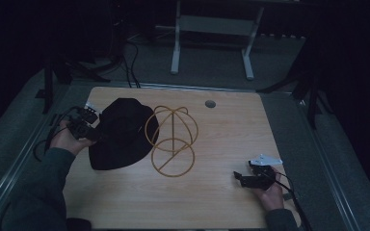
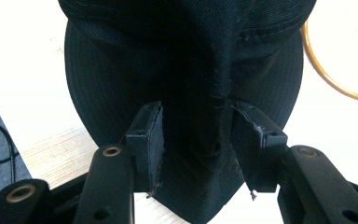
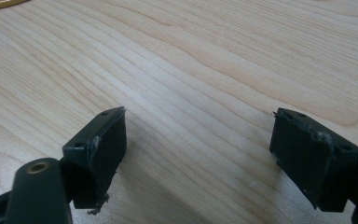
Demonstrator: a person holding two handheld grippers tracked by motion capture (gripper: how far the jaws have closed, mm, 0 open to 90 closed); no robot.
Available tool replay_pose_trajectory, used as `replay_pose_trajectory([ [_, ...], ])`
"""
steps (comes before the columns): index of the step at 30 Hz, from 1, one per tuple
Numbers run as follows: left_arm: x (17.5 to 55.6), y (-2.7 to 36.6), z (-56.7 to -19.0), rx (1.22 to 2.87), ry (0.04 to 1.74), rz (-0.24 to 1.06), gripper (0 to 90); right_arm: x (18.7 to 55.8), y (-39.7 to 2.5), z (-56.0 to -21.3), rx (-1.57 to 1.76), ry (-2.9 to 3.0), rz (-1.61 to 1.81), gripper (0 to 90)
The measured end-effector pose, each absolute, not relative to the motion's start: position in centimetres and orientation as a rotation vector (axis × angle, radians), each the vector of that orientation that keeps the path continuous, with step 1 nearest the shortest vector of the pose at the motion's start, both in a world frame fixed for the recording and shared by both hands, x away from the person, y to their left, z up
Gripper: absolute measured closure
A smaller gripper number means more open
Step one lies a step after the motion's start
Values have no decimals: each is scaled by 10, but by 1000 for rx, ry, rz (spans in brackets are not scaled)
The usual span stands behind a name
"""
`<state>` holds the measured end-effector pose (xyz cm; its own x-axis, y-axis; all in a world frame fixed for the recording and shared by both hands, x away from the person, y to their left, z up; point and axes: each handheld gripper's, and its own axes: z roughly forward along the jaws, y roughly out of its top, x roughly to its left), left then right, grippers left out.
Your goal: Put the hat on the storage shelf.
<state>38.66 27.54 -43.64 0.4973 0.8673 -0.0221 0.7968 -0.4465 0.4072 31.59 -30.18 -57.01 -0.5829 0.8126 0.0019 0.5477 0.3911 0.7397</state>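
Note:
A black brimmed hat (image 1: 120,132) lies on the left part of the wooden table (image 1: 221,202). My left gripper (image 1: 95,128) is at its left side. In the left gripper view the hat (image 2: 186,60) has a fold of its crown between the two pads, and the left gripper (image 2: 196,140) is shut on that fold. A gold wire hat stand (image 1: 172,139) lies on its side just right of the hat, its ring (image 2: 349,70) showing at the right edge. My right gripper (image 1: 239,178) rests near the table's front right, and here the right gripper (image 3: 198,149) is open over bare wood.
A round cable hole (image 1: 210,103) sits near the table's far edge. Beyond the table stands a white-legged frame (image 1: 212,43), with cables (image 1: 130,67) on the dark floor. A sliver of the gold stand (image 3: 0,3) shows at the upper left in the right gripper view.

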Motion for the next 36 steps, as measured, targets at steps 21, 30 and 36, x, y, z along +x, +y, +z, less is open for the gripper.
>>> replay_pose_trajectory([
  [21,412,257,-447,2546,1428,171,559,316,-302,-570,1180,2293,1016,186],
  [30,421,247,-453,2639,1398,145,552,316,-302,-570,1180,2293,1015,186],
  [36,423,244,-458,2669,1404,144,545,316,-302,-570,1180,2293,1015,186],
])
